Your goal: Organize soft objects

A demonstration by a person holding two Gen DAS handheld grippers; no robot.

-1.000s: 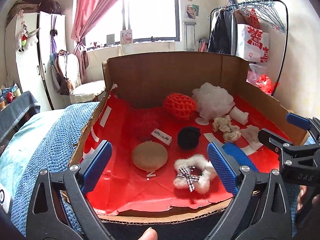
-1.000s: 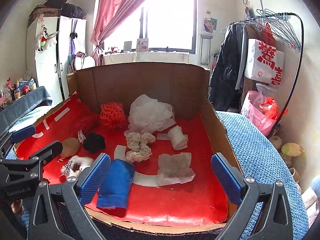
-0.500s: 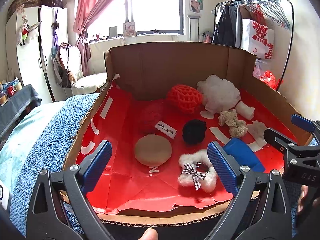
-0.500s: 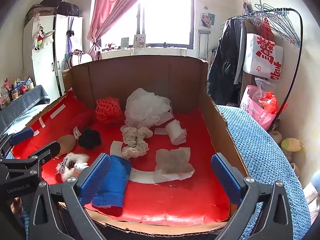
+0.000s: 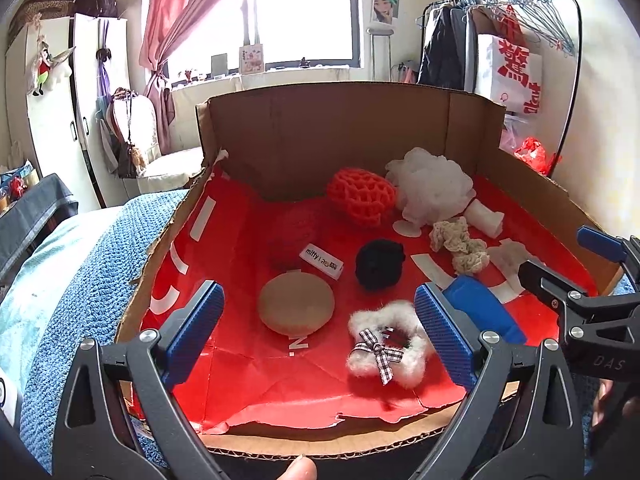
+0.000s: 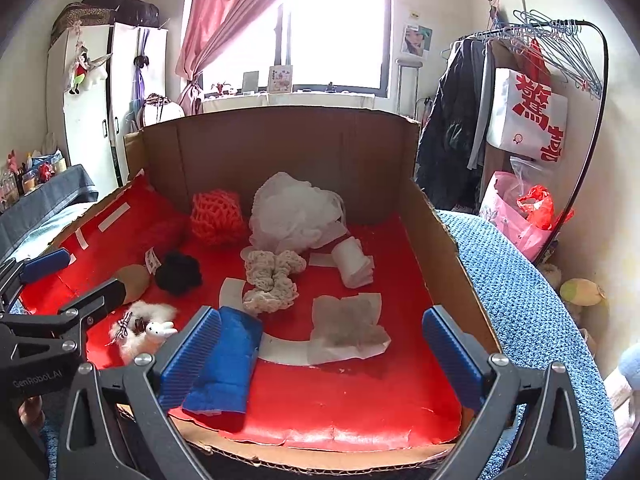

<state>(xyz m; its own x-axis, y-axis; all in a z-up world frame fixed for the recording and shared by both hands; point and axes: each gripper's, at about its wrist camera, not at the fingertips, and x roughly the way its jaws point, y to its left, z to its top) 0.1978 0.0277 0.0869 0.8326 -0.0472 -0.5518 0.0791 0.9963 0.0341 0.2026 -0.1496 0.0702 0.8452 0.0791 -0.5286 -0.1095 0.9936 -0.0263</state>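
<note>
A cardboard box [image 5: 344, 128] [image 6: 436, 240] with a red floor holds several soft things. In the left wrist view I see a tan round puff [image 5: 296, 309], a white fluffy hair tie with a checked bow [image 5: 386, 344], a black pompom [image 5: 380, 265], an orange mesh ball [image 5: 362, 196], a white bath pouf [image 5: 434, 189], a cream crochet scrunchie [image 5: 460, 245] and a blue folded cloth [image 5: 482, 312]. The right wrist view shows the blue cloth [image 6: 226, 360], a crumpled tissue [image 6: 348, 330] and a white roll [image 6: 354, 263]. My left gripper [image 5: 318, 340] and right gripper [image 6: 320, 360] are both open and empty at the box's front edge.
The box lies on a blue knitted blanket [image 5: 76, 280] [image 6: 520, 292]. A dark red fuzzy thing [image 5: 292, 228] with a white label [image 5: 322, 261] lies near the puff. A clothes rack [image 6: 532, 92] stands to the right, a white wardrobe [image 5: 60, 112] to the left.
Both grippers have moved slightly nearer and higher over the box's front edge. Both stay open. The objects have not moved.
</note>
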